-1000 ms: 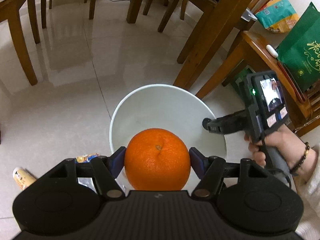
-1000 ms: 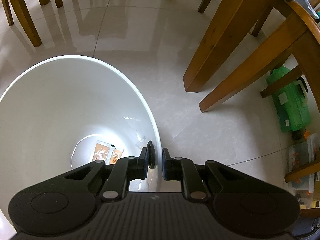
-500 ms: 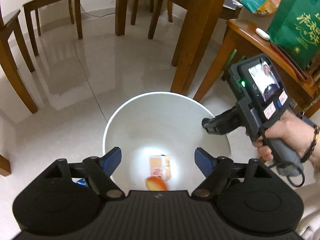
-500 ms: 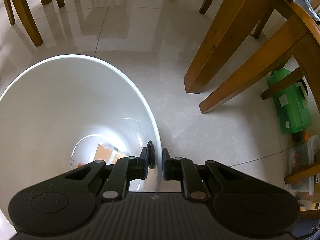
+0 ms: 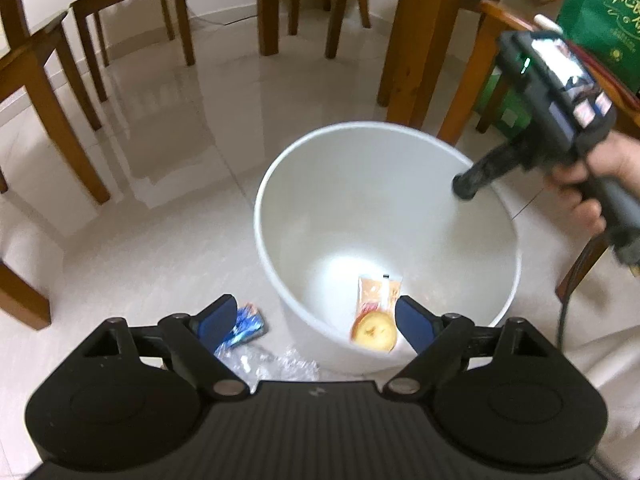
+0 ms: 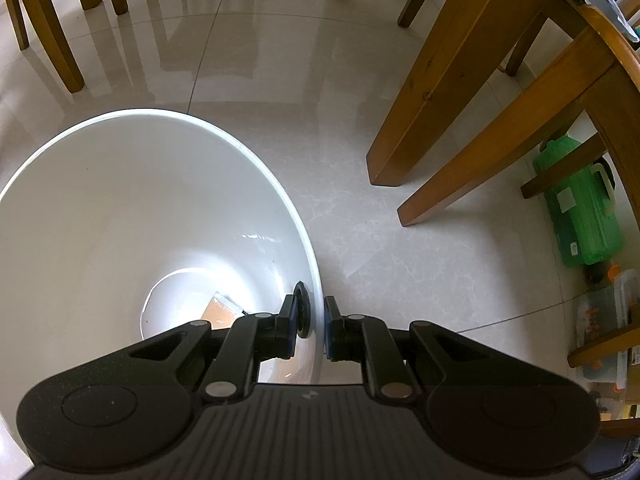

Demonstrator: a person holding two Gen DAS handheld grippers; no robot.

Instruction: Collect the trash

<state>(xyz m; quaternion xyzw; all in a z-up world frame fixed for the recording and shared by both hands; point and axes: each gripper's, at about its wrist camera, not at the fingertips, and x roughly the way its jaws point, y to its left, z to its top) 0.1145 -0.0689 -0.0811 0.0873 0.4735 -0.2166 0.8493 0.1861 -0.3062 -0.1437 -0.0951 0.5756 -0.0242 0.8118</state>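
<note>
Hanging empty above the white bin (image 5: 472, 256), the left gripper (image 5: 316, 318) now has its jaws spread wide with nothing between them; 1 second ago they were clamped on an orange, which has since dropped and now lies at the bottom of the bin (image 5: 374, 332), beside an orange-coloured packet (image 5: 378, 292). That piece of trash looks dealt with, so the left side is free for the next pickup. The right gripper (image 6: 316, 322) has not shifted: its jaws stay pinched on the bin's rim, 1 finger inside the wall and 1 outside, steadying the bin, with a hand (image 5: 600, 184) around its handle.

More trash is left on the floor just beside the bin: a blue wrapper (image 5: 244, 326) near the left fingertip and some crumpled clear plastic (image 5: 280, 364) close under the gripper body. These are probably the next targets.

The floor (image 6: 400, 240) is glossy pale tile that mirrors the furniture. Wooden chair legs (image 5: 60, 128) and table legs (image 6: 440, 92) ring the space, a green case (image 6: 580, 216) sits under the furniture on the right, and a green bag (image 5: 604, 12) rests on top.
</note>
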